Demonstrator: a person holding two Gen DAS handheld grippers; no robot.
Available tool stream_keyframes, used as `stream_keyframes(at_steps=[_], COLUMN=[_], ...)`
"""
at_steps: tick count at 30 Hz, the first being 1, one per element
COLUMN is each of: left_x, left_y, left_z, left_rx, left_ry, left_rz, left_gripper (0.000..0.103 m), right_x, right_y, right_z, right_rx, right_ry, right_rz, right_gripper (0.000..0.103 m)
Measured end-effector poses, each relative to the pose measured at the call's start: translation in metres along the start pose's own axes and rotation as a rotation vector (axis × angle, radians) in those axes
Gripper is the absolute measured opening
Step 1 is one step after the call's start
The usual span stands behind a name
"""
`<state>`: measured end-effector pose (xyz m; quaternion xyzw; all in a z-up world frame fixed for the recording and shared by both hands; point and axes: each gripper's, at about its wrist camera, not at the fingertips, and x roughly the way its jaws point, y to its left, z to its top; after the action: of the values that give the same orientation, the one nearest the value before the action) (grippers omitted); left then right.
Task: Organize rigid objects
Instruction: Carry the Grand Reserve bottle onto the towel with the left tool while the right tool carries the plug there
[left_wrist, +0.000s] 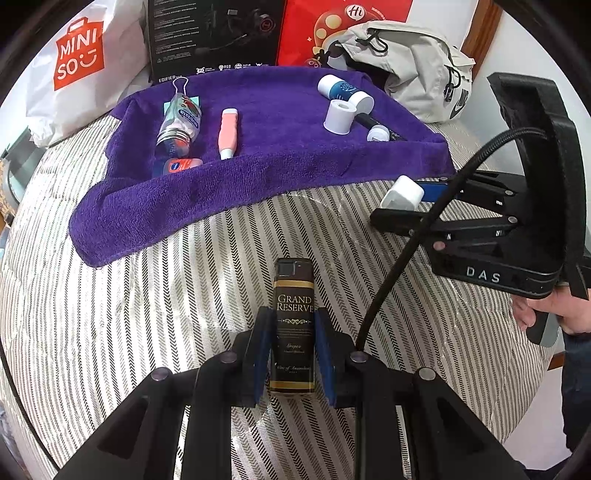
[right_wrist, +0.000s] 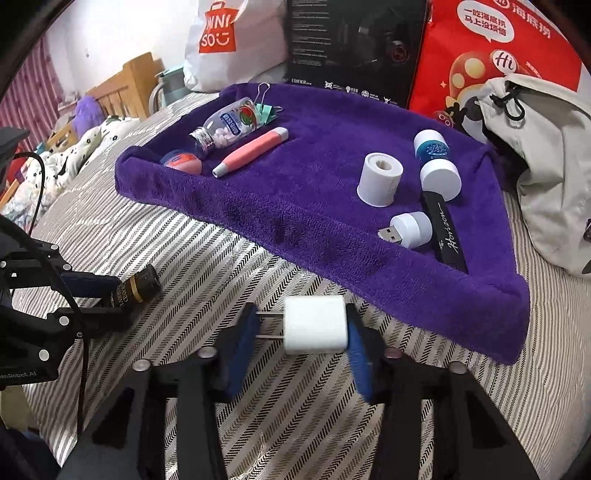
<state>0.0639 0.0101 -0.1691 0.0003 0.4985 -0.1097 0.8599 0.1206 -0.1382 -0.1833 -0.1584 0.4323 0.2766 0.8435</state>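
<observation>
Hidden or unclear: the lower end of the black lighter (left_wrist: 294, 325), lettered "Grand Reserve", sits between the pads; fine print illegible. In the right wrist view only its gold-banded end shows at 9 o'clock. Whether the white charger plug (right_wrist: 316, 324) is clamped cannot be told: the right pad touches it, the left pad stands by its two prongs.

Left gripper (left_wrist: 291, 354): fingers closed onto the lighter's sides, over the striped bedcover (left_wrist: 184, 295).
Right gripper (right_wrist: 299, 343): fingers part open around the plug, just short of the towel's near edge.

On the purple towel (right_wrist: 332, 236), counted:
- 1 clear pill bottle (right_wrist: 229, 125), 11 o'clock
- 1 green binder clip (right_wrist: 267, 109)
- 1 round orange tin (right_wrist: 181, 161), partly behind a towel fold
- 1 pink pen-shaped item (right_wrist: 251, 151)
- 1 white hollow cylinder (right_wrist: 379, 179), upright
- 1 blue-and-white tube (right_wrist: 436, 162), 2 o'clock
- 1 white USB lamp (right_wrist: 412, 229)
- 1 black "Horizon" bar (right_wrist: 445, 229)

Behind: 1 Miniso bag (right_wrist: 218, 40), 1 black box (right_wrist: 354, 40), 1 red bag (right_wrist: 487, 55), 1 grey backpack (right_wrist: 546, 155).
</observation>
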Motion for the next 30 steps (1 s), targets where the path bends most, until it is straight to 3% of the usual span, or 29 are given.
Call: stream_keyframes(at_steps=[6, 10, 17, 20, 25, 30], left_x=[-0.002, -0.005, -0.004, -0.005, -0.009, -0.019], left_y=[0.002, 0.008, -0.001, -0.001, 0.01, 0.011], left_z=[-0.001, -0.004, -0.007, -0.007, -0.007, -0.007], left_rx=[0.0, -0.011, 0.021, 0.01, -0.057, -0.055], left_ry=[0.009, 0.003, -0.031, -0.038, -0.045, -0.053], left_rz=[0.006, -0.003, 0.052, 0.054, -0.008, 0.011], left_gripper=[0.023, 0.023, 0.023, 0.023, 0.022, 0.022], right_x=[-0.011, -0.019, -0.024, -0.024, -0.024, -0.029], right_y=[-0.013, -0.024, -0.02, -0.022, -0.024, -0.032], right_z=[-0.007, -0.024, -0.037, -0.039, -0.035, -0.037], right_rx=[0.076, 0.117, 0.116, 0.115, 0.134, 0.175], right_ry=[0.049, 0.072, 0.02, -0.007, 0.009, 0.033], right_rz=[0.005, -0.048, -0.106, -0.101, -0.093, -0.027], right_gripper=[0.043, 0.044, 0.043, 0.043, 0.043, 0.043])
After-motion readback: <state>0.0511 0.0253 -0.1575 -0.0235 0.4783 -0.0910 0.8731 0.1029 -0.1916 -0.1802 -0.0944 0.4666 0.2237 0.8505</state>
